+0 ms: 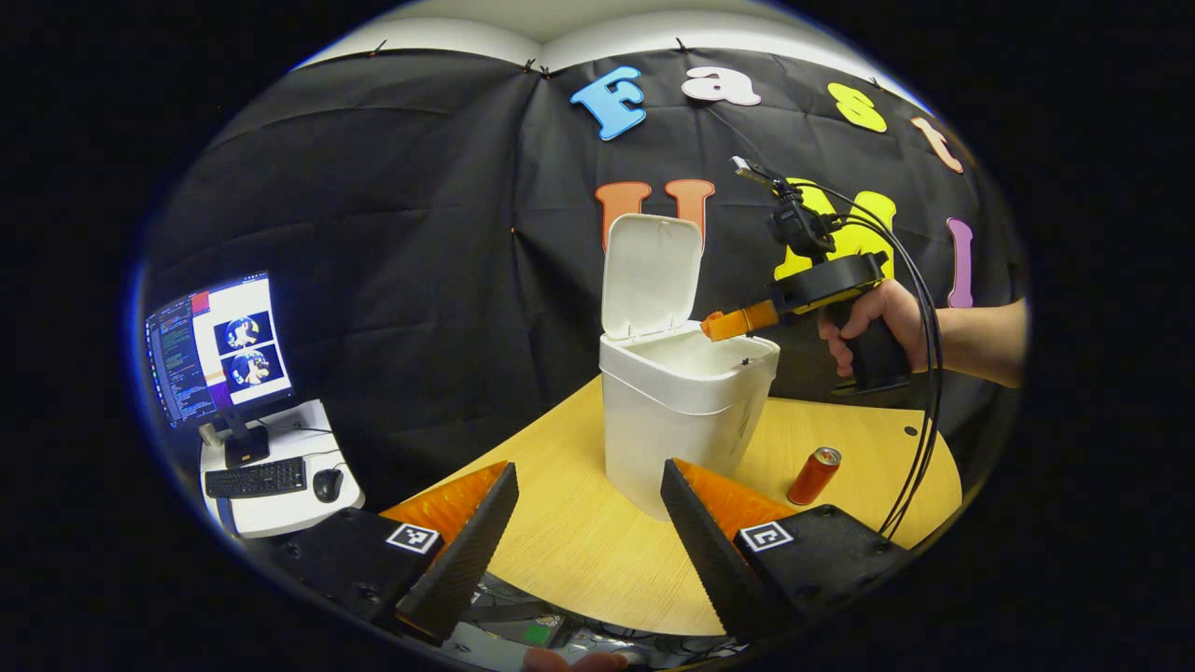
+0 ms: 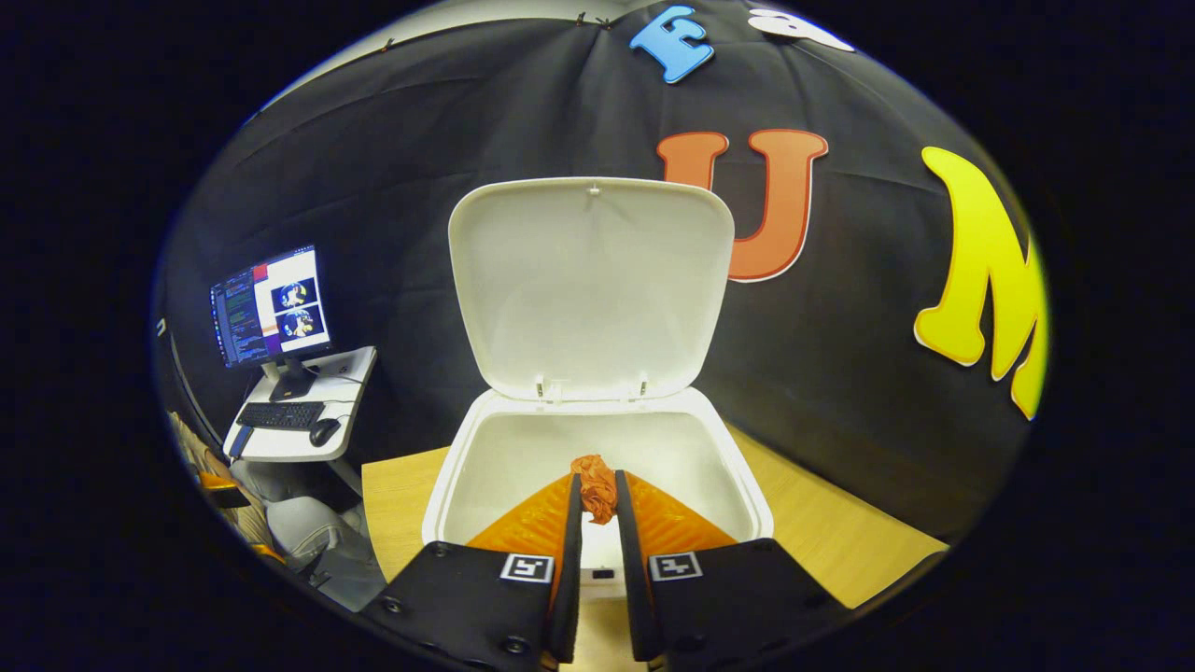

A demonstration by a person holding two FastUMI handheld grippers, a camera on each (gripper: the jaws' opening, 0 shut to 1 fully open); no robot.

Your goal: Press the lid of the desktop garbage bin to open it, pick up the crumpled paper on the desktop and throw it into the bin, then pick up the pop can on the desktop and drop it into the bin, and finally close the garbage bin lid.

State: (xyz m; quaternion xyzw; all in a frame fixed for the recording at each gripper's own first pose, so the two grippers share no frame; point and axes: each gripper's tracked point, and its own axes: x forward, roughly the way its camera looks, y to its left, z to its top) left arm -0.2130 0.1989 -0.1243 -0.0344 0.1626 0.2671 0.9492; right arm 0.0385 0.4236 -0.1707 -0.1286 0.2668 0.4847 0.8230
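Between the nearly closed jaws of the right gripper [image 2: 597,499]: crumpled orange paper [image 2: 595,485], pinched by both fingers, directly over the open mouth of the white plastic bin [image 2: 448,495], lid [image 2: 590,285] upright beyond. Left gripper [image 1: 590,509] spread wide, gripping nothing, bin straight ahead; red pop can [image 1: 813,475] lying on the wooden tabletop [image 1: 579,541] just right of its right finger.
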